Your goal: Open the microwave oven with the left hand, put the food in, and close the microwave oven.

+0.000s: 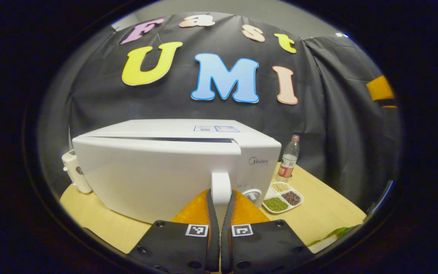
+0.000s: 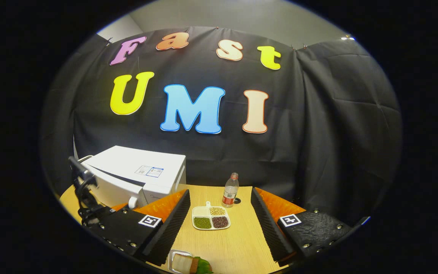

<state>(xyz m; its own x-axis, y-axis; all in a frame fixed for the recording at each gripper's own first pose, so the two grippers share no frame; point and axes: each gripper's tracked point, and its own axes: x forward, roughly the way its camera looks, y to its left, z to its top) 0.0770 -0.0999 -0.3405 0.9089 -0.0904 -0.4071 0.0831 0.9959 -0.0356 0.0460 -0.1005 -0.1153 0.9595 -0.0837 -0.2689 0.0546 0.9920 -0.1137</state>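
**At the microwave door: handle pinched, door barely ajar**

At the front of the microwave oven (image 1: pixel 173 167), on the door handle (image 1: pixel 221 186): left gripper (image 1: pixel 220 201) closed down narrow, both fingers pressed against the sides of that white handle. Door (image 1: pixel 154 179) cracked open along its top edge, a dark slit showing there; not swung out yet.

To the right of the microwave, on the wooden table (image 2: pixel 238 243): a divided dish (image 2: pixel 210 218) of green, pale and dark grains, and behind it a plastic bottle (image 2: pixel 230 195) with a red label. Right gripper (image 2: pixel 219 228) spread wide and empty, hanging in front of that dish. Nearer than the dish, at the table's front edge, a small tray with food (image 2: pixel 186 263), probably the item meant for the oven, though only partly seen.

Risks from here, as a judgement: a slip off the smooth handle if pulled off-axis; the light oven dragged along the table by a hard tug; the swinging door or the elbow knocking the dish or bottle close to the microwave's right side.

Writing: "Midea" on the control panel beside the handle. Stickers on the microwave's top too small to make out.
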